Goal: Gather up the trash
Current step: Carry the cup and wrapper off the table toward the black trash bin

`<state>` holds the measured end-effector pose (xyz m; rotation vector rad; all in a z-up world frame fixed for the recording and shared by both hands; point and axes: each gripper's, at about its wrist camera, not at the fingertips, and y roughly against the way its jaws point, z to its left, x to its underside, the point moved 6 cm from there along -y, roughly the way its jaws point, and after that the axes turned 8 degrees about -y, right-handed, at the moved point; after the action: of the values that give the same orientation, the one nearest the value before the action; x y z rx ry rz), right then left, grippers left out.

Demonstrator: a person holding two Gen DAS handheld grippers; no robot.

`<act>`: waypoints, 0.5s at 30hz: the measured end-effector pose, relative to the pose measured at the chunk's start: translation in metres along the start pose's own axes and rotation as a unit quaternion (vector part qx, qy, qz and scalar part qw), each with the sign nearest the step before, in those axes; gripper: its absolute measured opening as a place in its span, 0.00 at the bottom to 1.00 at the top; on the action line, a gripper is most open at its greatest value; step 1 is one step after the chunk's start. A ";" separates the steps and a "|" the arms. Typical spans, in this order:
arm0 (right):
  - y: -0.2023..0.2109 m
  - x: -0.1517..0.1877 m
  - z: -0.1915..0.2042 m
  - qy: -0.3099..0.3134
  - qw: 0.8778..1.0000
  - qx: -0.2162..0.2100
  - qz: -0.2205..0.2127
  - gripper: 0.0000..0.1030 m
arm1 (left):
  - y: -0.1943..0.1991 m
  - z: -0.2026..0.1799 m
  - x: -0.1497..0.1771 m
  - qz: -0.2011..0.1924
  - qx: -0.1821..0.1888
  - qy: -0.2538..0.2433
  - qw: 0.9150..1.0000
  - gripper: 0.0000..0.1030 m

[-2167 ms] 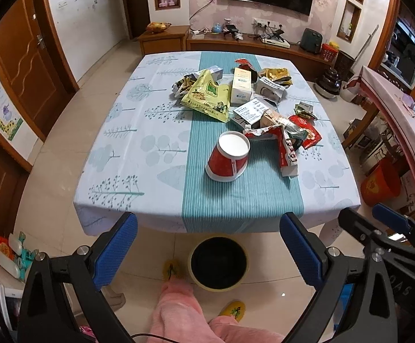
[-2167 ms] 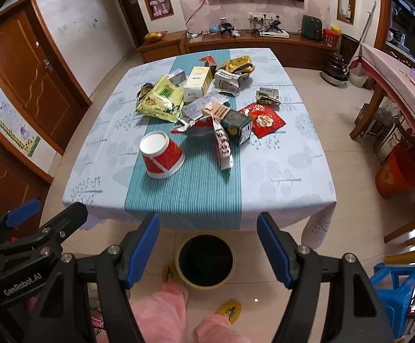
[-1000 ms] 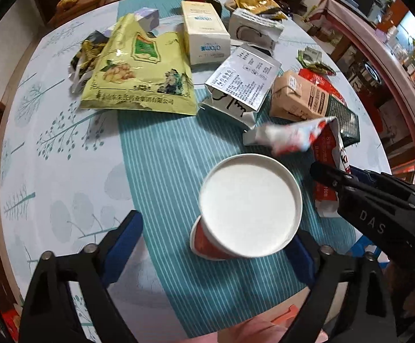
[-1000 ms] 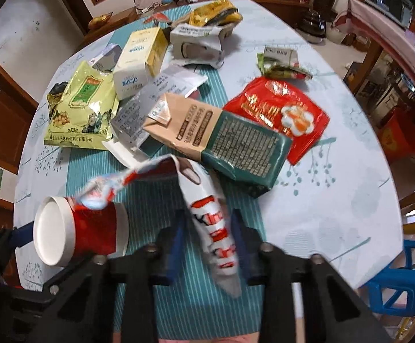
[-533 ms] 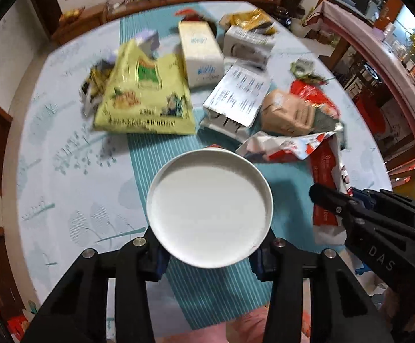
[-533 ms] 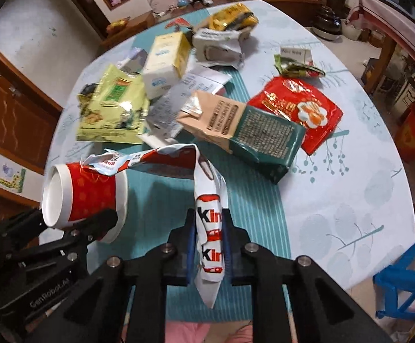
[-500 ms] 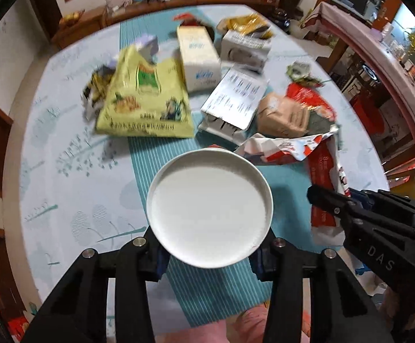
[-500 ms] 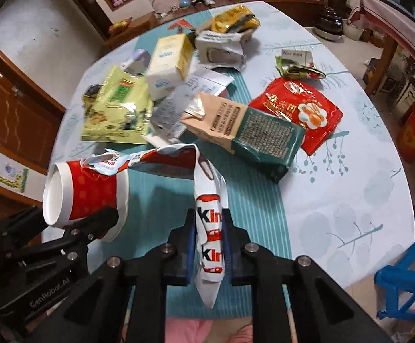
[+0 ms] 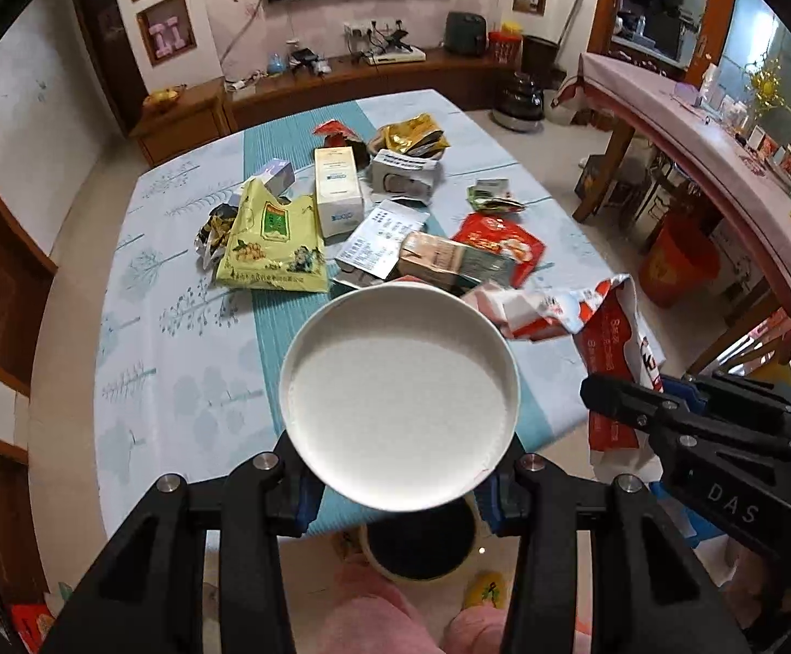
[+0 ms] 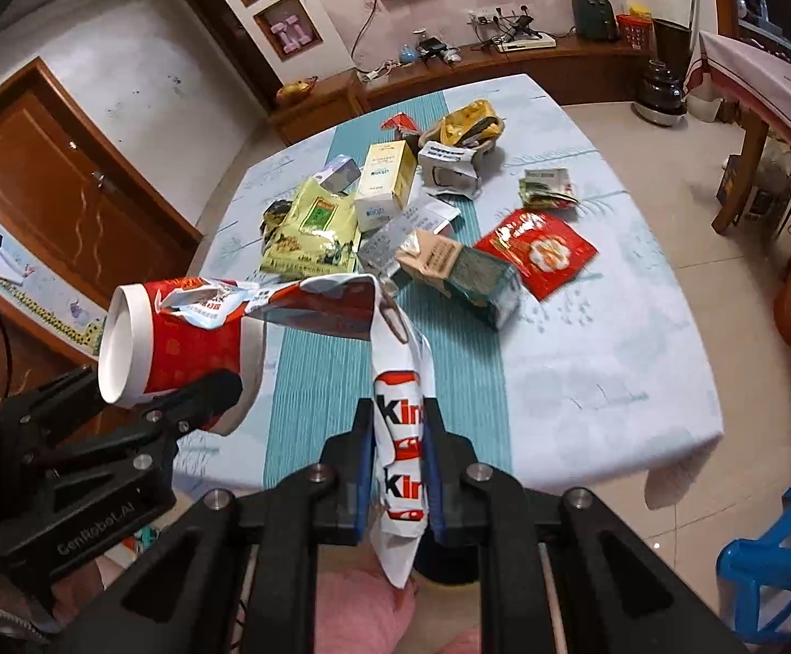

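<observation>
The left gripper [image 9: 398,482] is clamped on a red paper cup with a white base [image 9: 399,397], held sideways off the table with its white bottom facing the left wrist camera; in the right wrist view the same cup [image 10: 177,340] hangs above the near left edge of the table covered in a pale blue tree-print cloth with a teal striped centre band [image 10: 586,381]. The right gripper [image 10: 398,455] is pinched narrowly on a long red-and-white Kinder foil wrapper [image 10: 395,409], which is lifted clear of the table; its free end arches over and drapes against the side of the cup. In the left wrist view that wrapper [image 9: 608,327] shows to the right of the cup, beyond the near right edge of the table.

On the floor just in front of the table's near edge stands a round bin with a dark inside and pale rim [image 9: 422,547], directly below the cup; how high the cup sits over it is hard to judge through the fisheye lens.

The other trash lies around the middle of the table: a yellow-green snack bag [image 10: 313,234] on the left part, a cream upright carton [image 10: 387,182] behind it, a beige and green milk carton lying on its side [image 10: 460,272] on the centre band, a flat red foil packet [image 10: 537,253] to its right, and a torn white cardboard box [image 10: 450,169] towards the far end
</observation>
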<state>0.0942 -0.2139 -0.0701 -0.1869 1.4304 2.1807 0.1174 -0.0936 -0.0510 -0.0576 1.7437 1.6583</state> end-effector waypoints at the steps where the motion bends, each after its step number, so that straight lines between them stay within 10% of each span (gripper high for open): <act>1: 0.005 0.007 -0.004 0.002 1.000 -0.003 0.003 0.15 | 0.006 -0.008 0.007 -0.002 -0.002 0.005 1.000 0.41; 15: 0.010 0.109 -0.054 -0.037 0.997 -0.017 0.062 0.15 | 0.009 -0.073 0.096 0.068 -0.007 -0.016 0.998 0.42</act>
<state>-0.0123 -0.2269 -0.1273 -0.0287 1.3982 2.2869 0.0083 -0.1150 -0.0987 0.0831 1.7456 1.7581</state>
